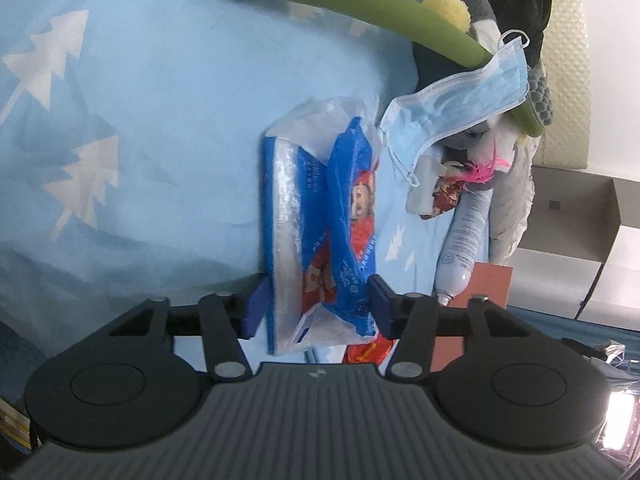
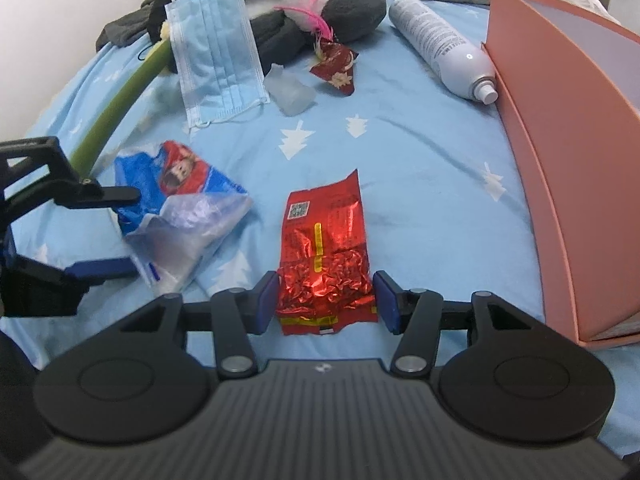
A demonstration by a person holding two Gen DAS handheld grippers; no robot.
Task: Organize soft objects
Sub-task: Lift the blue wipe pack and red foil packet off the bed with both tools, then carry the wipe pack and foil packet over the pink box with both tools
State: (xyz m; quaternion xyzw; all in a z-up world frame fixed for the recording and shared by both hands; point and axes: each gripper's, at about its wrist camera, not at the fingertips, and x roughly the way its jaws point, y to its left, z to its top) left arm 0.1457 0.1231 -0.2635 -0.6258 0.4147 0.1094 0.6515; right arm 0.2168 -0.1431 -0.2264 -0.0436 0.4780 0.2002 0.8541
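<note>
My left tongs point steeply down at the bed, rolled onto their side, so that in my right camera one finger sits above the other. Between the fingers is a blue tissue pack. The pack fills the gap and both pads seem to touch it, but I cannot tell whether they truly pinch it. Its long axis runs straight away from the left tongs, the crumpled clear end nearest my palm.

My right tongs also tilt down, flat and level across. A red foil packet lies on the blue sheet between the pads, with its long axis pointing straight ahead of the tongs and its crinkled bottom end closest to me. The left pad looks to meet the foil; on the right a thin gap may remain, so I cannot say it is gripped.

Ahead of the right tongs and to the left lies a face mask, draped over a green foam tube. Beyond it rests a grey plush toy. Ahead to the right lies a white spray bottle, nozzle toward a pink box standing along the right side.
</note>
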